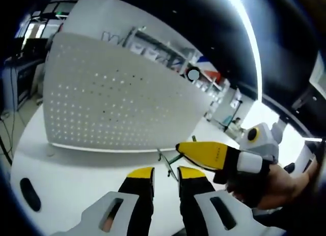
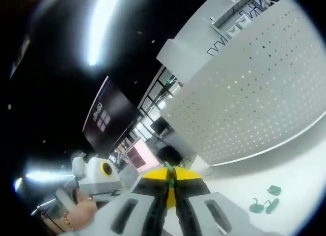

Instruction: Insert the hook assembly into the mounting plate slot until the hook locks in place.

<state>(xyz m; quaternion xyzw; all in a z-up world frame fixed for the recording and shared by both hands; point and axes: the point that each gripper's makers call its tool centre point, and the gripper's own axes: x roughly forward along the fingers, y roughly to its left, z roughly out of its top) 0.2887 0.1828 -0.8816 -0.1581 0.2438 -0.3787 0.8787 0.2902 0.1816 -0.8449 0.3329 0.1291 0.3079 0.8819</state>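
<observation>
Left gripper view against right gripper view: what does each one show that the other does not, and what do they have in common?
Left gripper view: the left claw, jaws apart with nothing between them.
Right gripper view: two loose green hooks lying on the white table.
Both: the white perforated mounting plate standing on the table, and the right claw shut on a thin hook.

Left gripper and right gripper: 2 black jaws each (yellow-tipped), pale grey bodies.
</observation>
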